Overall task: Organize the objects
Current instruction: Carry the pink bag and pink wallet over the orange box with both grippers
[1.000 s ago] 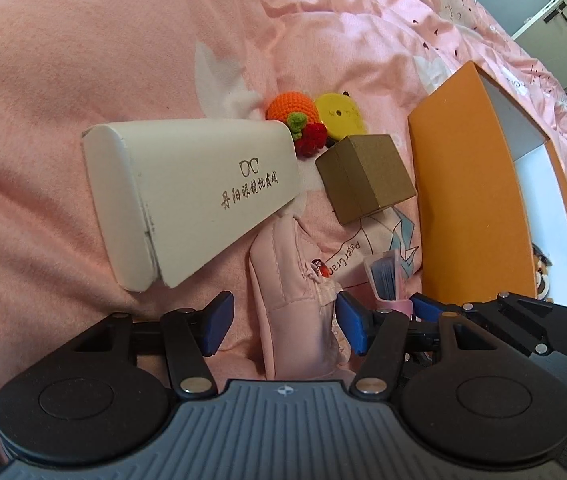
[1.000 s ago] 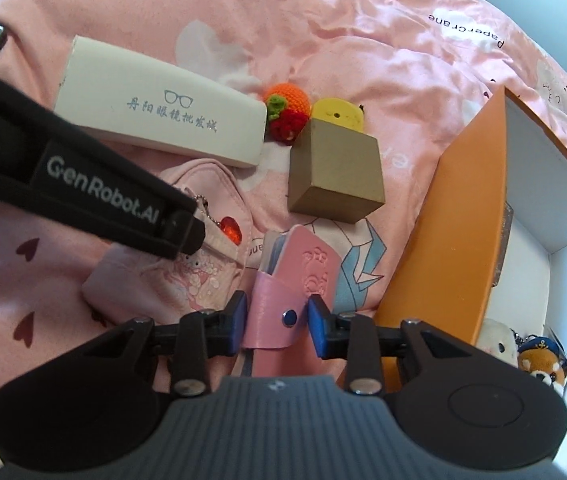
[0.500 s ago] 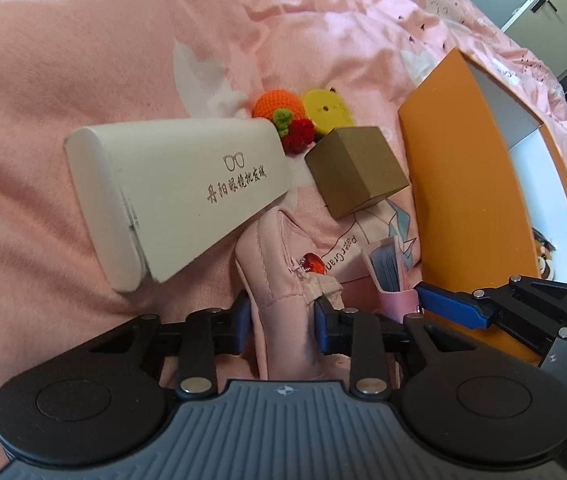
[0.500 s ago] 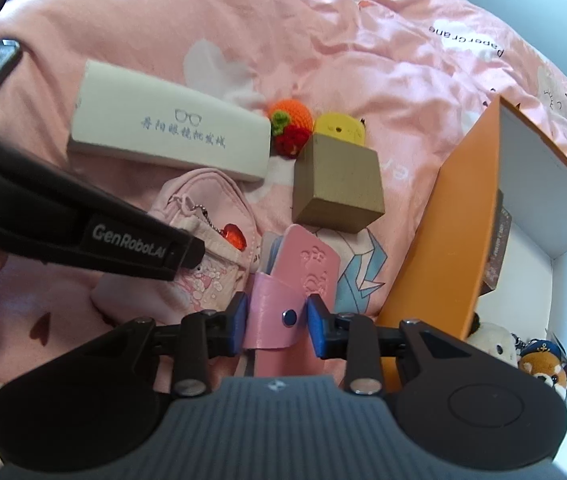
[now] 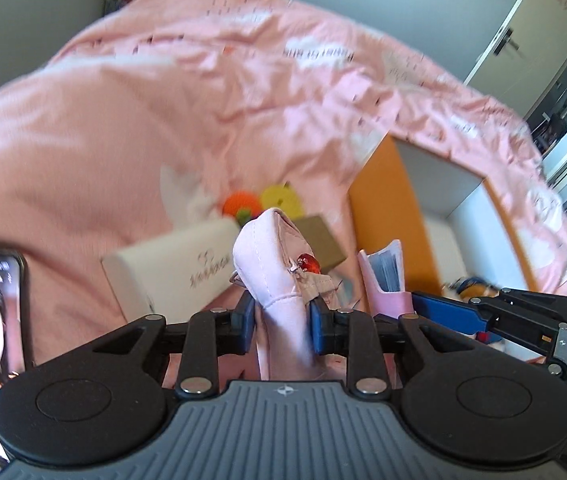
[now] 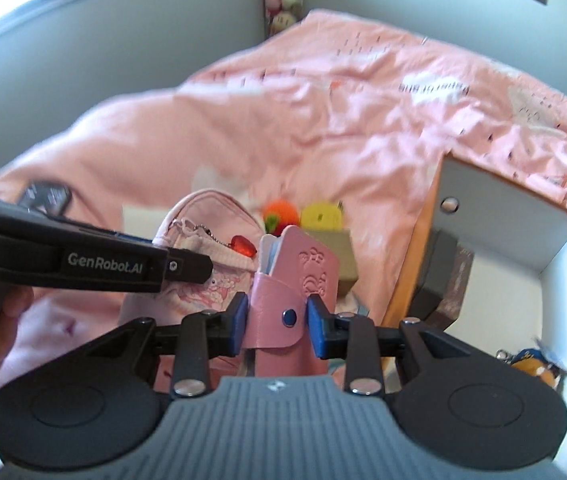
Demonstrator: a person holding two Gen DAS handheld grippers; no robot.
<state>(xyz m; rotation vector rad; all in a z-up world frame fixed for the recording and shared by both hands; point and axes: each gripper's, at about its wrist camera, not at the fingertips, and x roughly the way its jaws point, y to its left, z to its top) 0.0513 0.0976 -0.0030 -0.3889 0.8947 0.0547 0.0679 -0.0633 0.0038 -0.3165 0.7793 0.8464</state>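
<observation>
Left wrist view: left tongs [image 5: 279, 326] clamping pink pouch [image 5: 279, 264], right tongs [image 6: 276, 326] gripping card holder [image 6: 297, 280] beside orange box [image 5: 387, 216].

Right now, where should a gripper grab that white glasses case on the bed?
Grip the white glasses case across its narrow width, near the middle of its length, coming from above. It lies flat and long on the pink blanket, so the jaws can likely span its two long sides.

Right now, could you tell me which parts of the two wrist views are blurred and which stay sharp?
Left wrist view: the quilt and white case smear with motion blur, while the pouch in the left gripper is crisp. Right wrist view: the same smear on the quilt, orange toy and box; the card holder in the right gripper stays sharp.
</observation>
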